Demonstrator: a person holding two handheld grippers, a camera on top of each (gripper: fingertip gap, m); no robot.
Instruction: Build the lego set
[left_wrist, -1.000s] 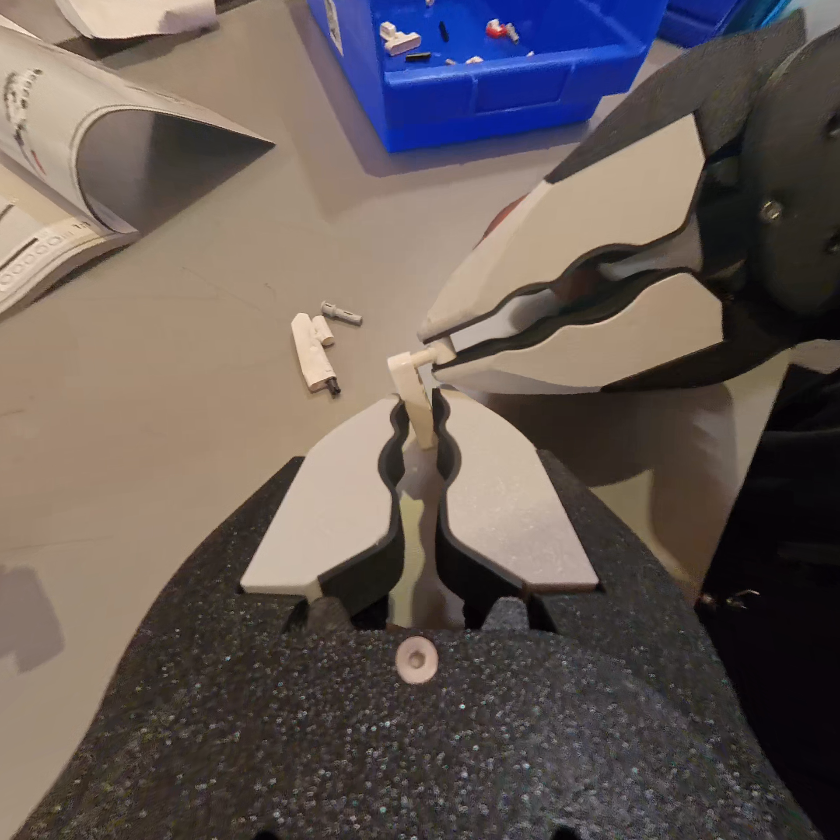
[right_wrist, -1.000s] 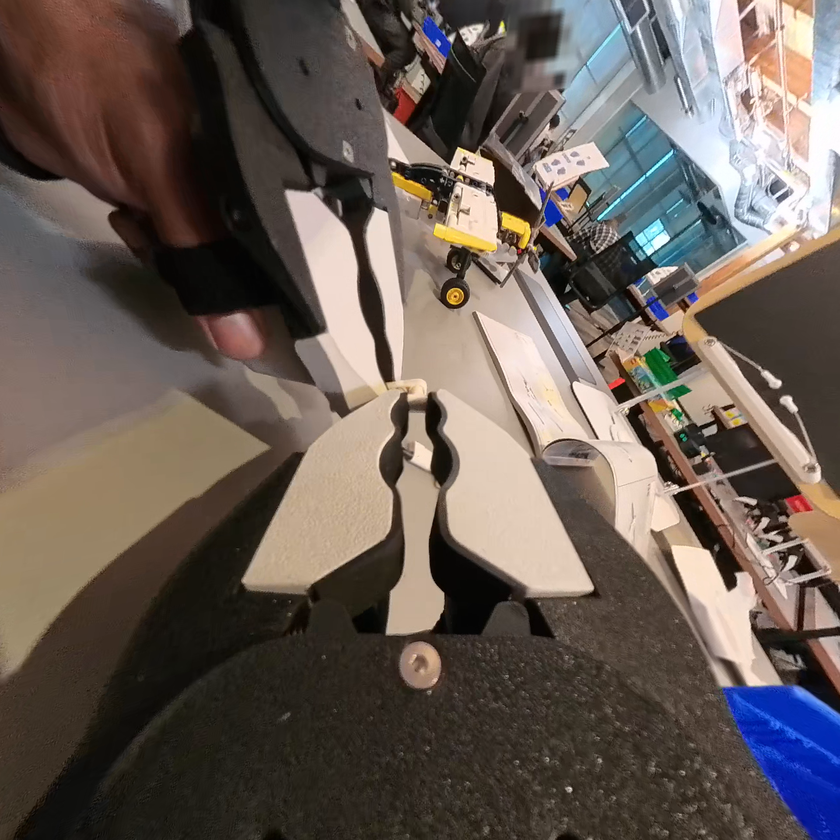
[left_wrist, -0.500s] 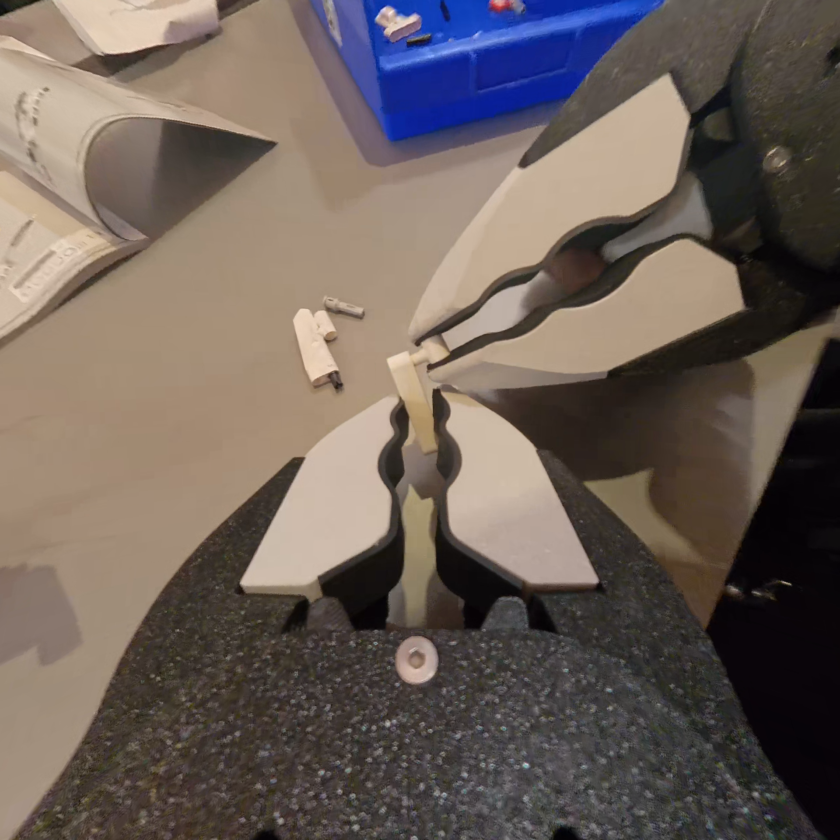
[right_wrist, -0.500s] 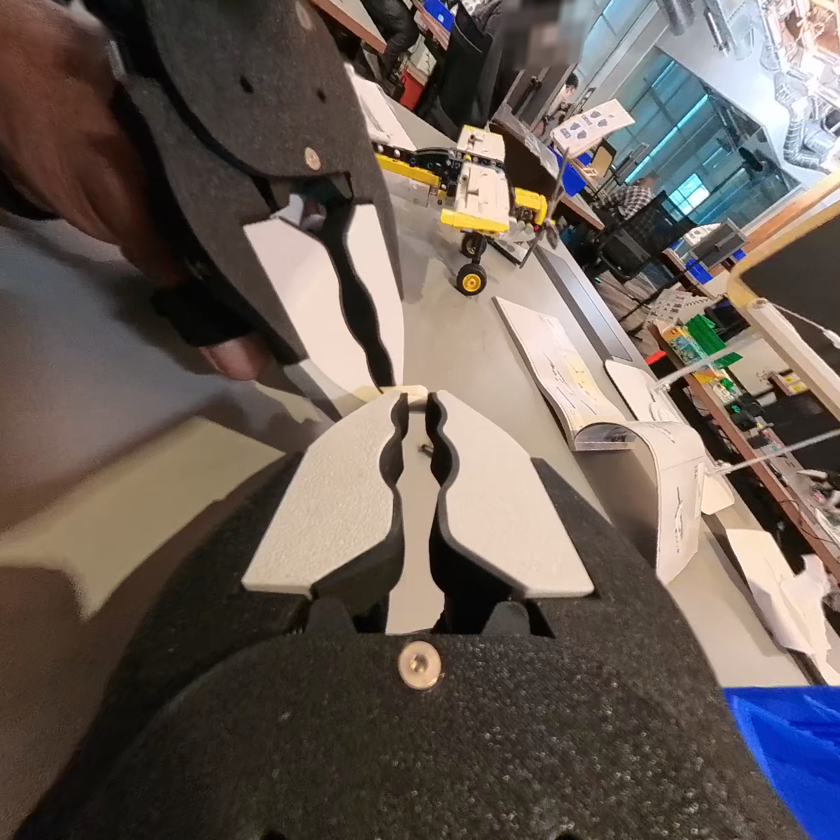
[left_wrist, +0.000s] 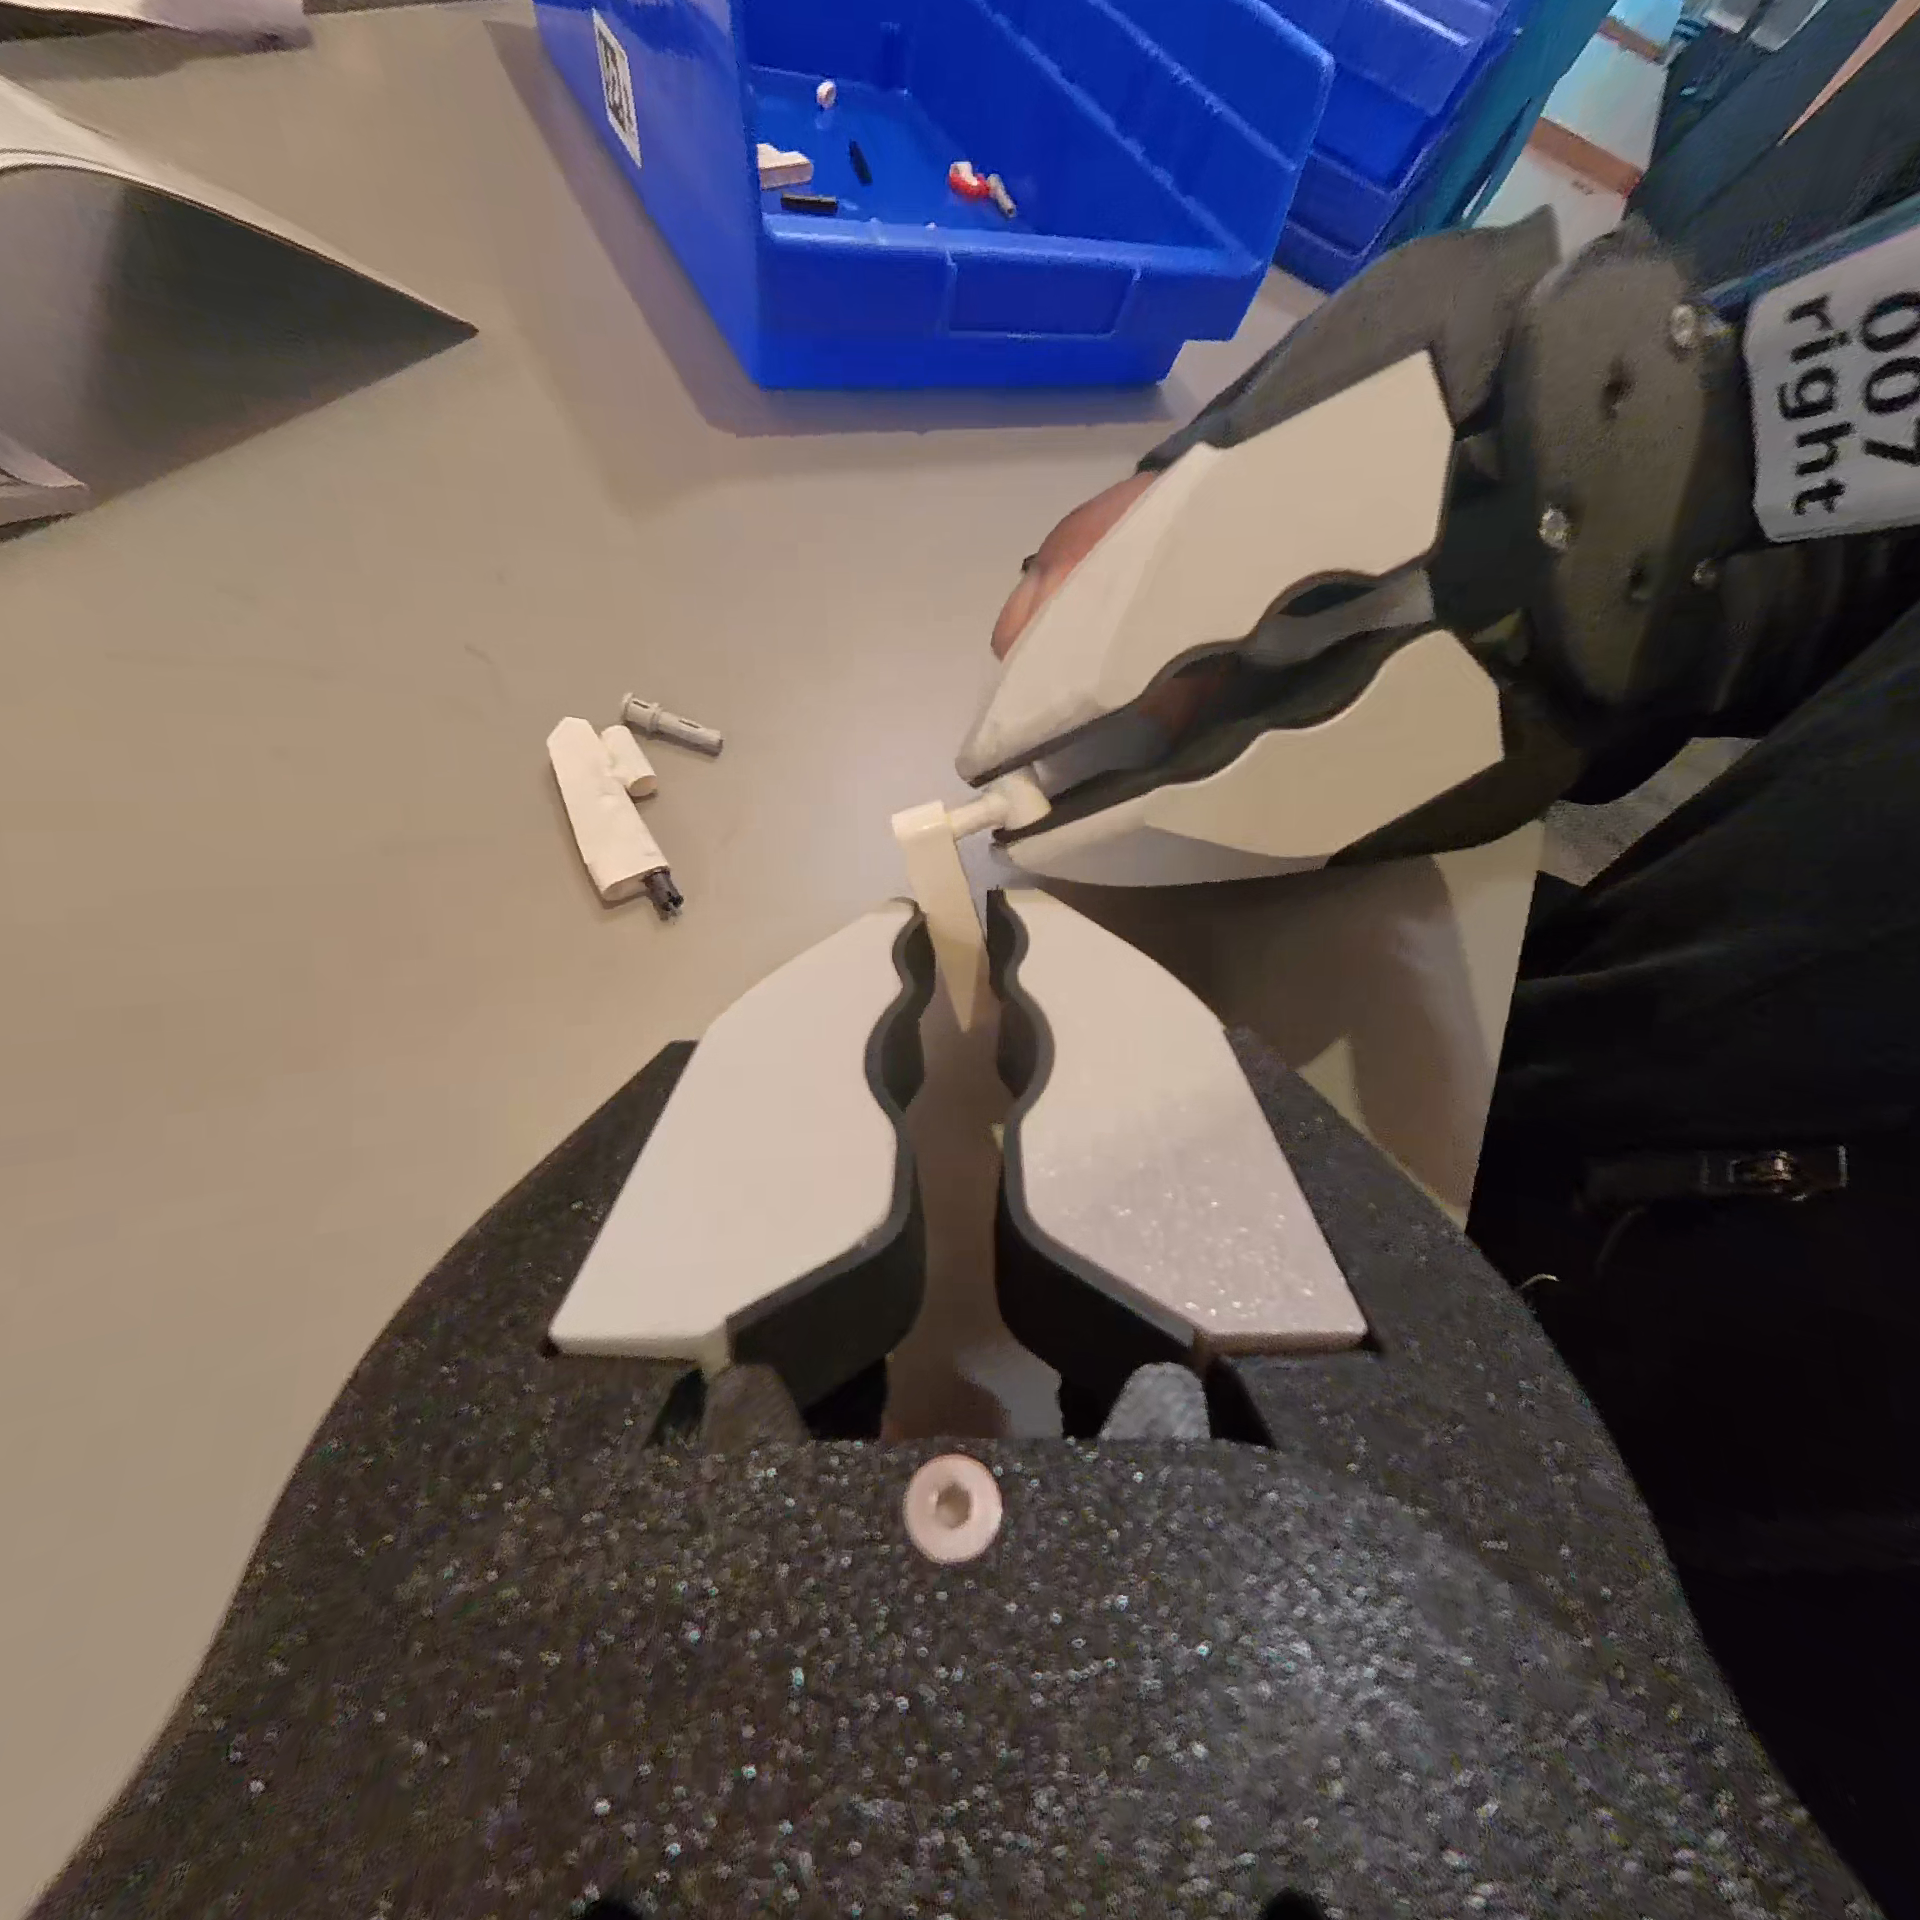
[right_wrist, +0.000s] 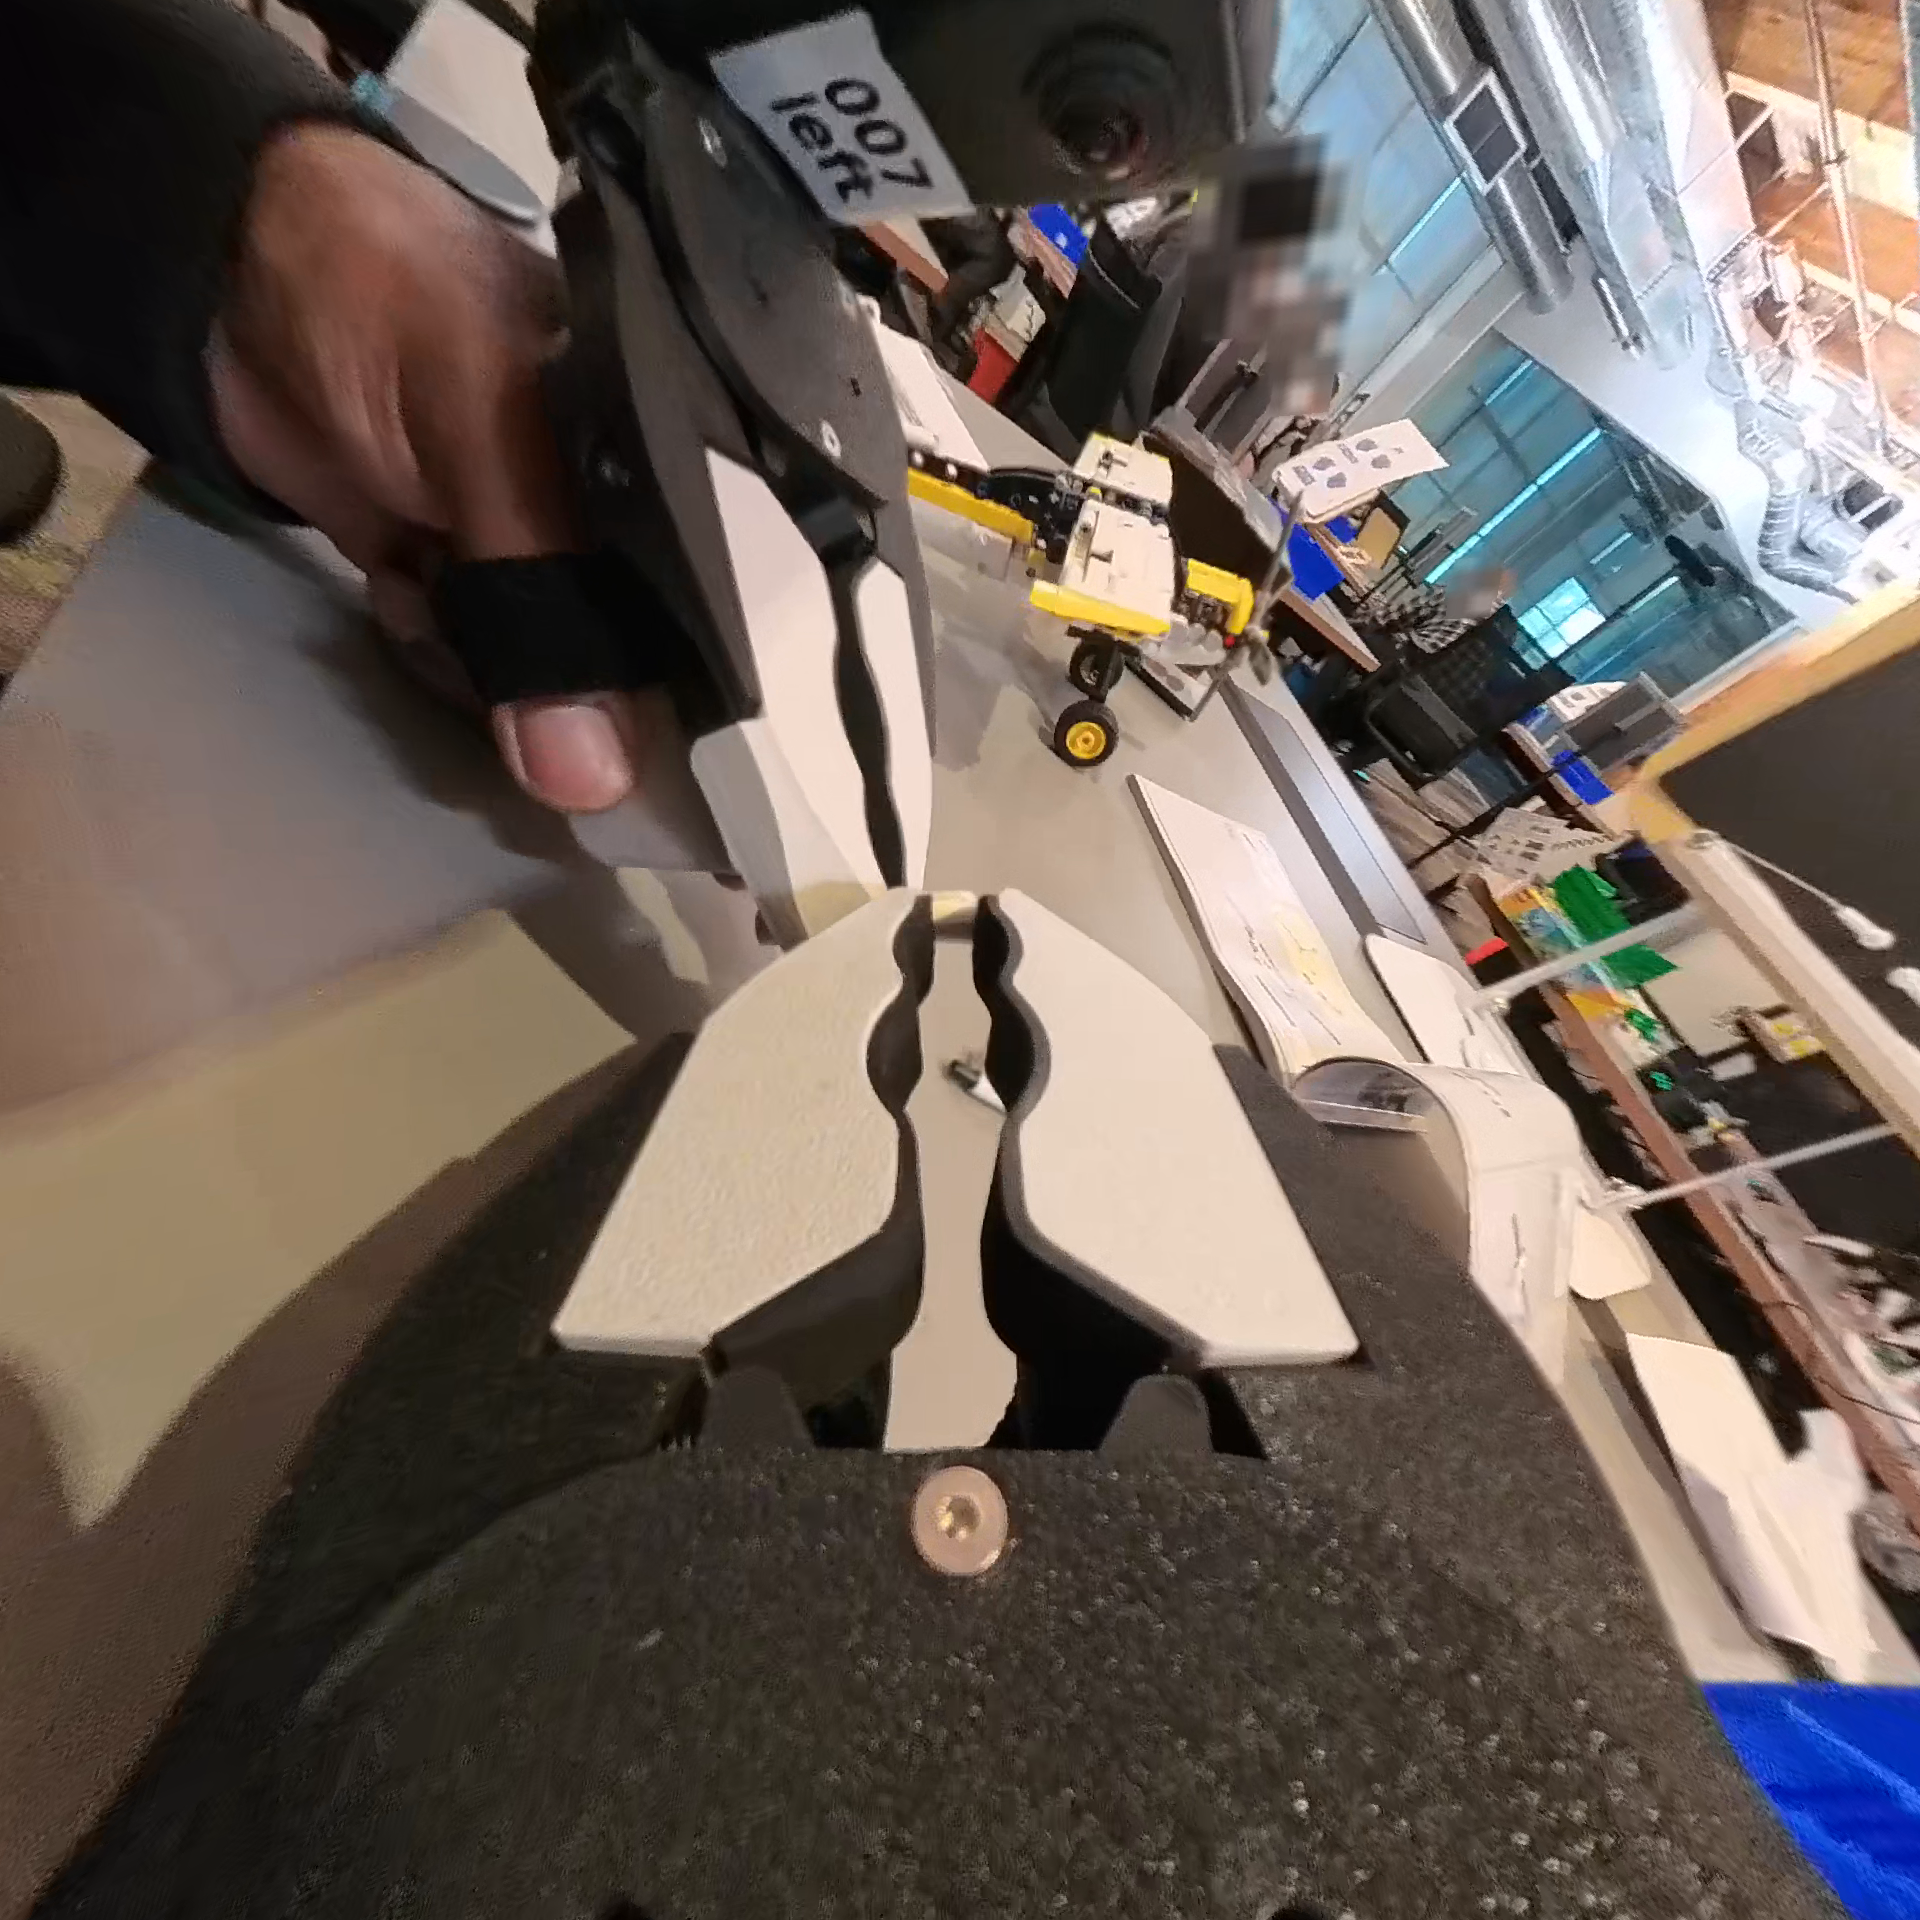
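Note:
In the left wrist view my left gripper (left_wrist: 951, 914) is shut on a flat cream beam (left_wrist: 940, 894) that stands up out of its fingertips, above the grey table (left_wrist: 312, 831). A short cream peg (left_wrist: 1003, 805) sticks sideways from the beam's top end. My right gripper (left_wrist: 1003, 816) comes in from the right and is shut on that peg. In the right wrist view my right gripper (right_wrist: 954, 909) has the cream peg (right_wrist: 954, 906) between its fingertips, and the left gripper (right_wrist: 883, 852) hangs down just beyond it, held by a hand (right_wrist: 395, 395).
A white beam with a black pin (left_wrist: 603, 821) and a grey pin (left_wrist: 670, 724) lie on the table to the left. A blue bin (left_wrist: 935, 281) with small parts stands behind. An open booklet (left_wrist: 156, 270) lies far left. A yellow and white model (right_wrist: 1112, 561) stands farther along the table. My two grippers' fingertips are within a few centimetres of each other.
Both grippers stay shut on the joined beam and peg. The pair has shifted and tilted a little, so the blue bin shows more fully in the left wrist view.

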